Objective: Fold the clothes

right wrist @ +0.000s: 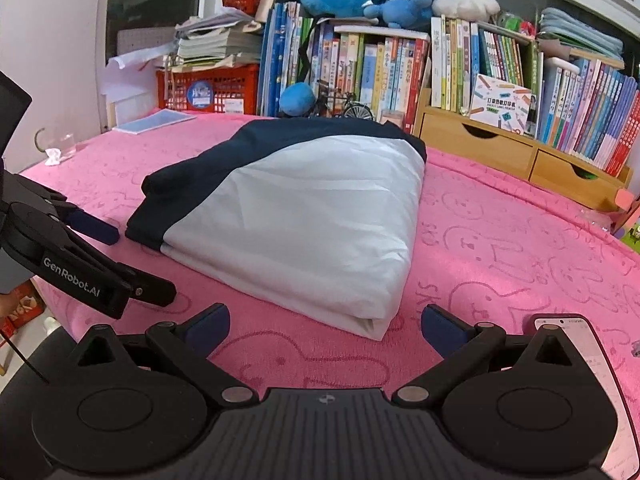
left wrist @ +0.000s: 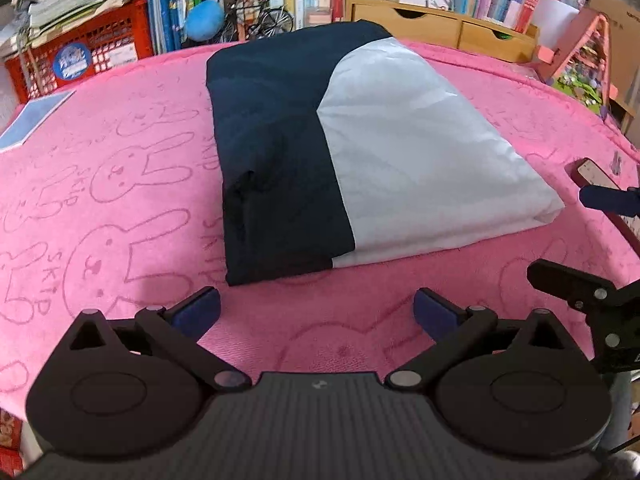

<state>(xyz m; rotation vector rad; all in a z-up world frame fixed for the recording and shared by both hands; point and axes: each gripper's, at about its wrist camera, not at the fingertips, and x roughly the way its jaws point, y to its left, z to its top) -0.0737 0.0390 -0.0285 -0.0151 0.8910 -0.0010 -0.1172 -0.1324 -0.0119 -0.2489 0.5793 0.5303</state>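
Navy-and-white folded garment [left wrist: 340,152] hides its layers; right gripper [left wrist: 592,248] is cut off.

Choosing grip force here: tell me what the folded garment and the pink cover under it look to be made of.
Folded garment: thin woven cloth, navy and white, probably cotton or a blend; matte, with fine sharp creases. Pink cover: plush fleece or terry, likely synthetic; soft nap with rabbit outlines pressed into the pile.
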